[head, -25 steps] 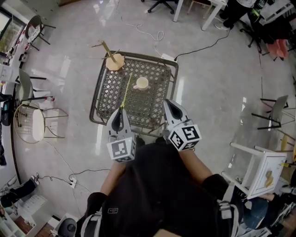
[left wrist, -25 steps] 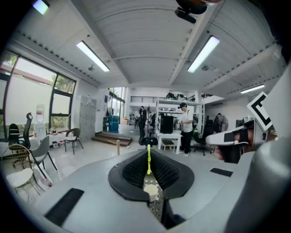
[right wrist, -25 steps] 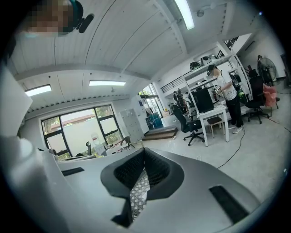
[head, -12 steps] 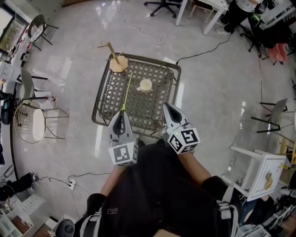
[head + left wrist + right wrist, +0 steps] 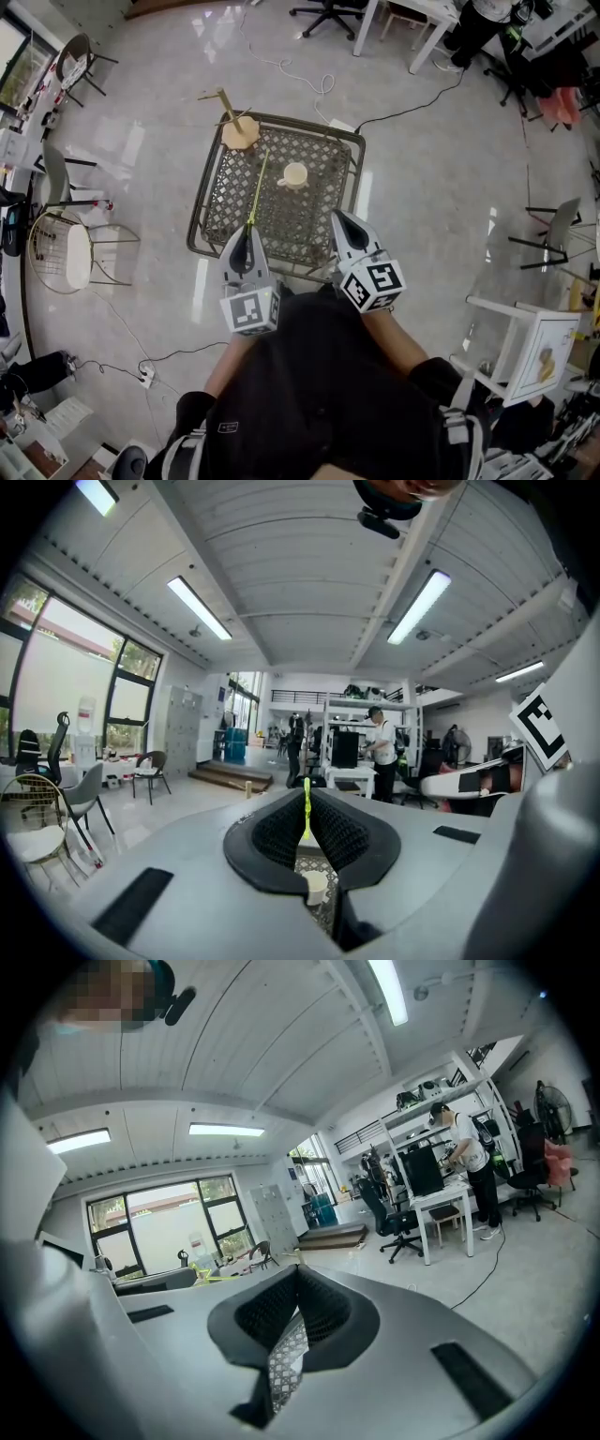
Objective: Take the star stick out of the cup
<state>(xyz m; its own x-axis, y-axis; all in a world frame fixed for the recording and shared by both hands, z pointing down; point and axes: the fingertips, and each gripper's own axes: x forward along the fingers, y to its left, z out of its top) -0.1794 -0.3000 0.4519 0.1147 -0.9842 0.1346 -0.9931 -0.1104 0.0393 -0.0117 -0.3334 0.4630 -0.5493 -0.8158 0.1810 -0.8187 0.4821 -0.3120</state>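
Yellow-green and thin, the star stick is pinched at its near end by your left hand-held gripper. From there it runs away from you over the metal mesh tabletop. It passes to the left of the cup without touching it, so it is out of the cup. Its far tip ends close to the base of the wooden stand at the tabletop's far left corner. You cannot make out the star shape in any view.

In the left gripper view, your left hand-held gripper has its ribbed pads clenched on the star stick, which stands up between them. Below the grip, the narrow slot between the jaws shows the pale cup on the mesh tabletop.

Your right hand-held gripper hangs over the near right edge of the tabletop, well apart from the cup and the stick. In the right gripper view, your right hand-held gripper has its jaws pressed together at the tips and nothing is caught in them. Only a strip of mesh tabletop shows through the slit lower down.

The cup sits upright near the middle of the tabletop, handle to its left. Round the tabletop is a glossy pale floor with a dark cable trailing across it, and a wire chair stands off to your left.
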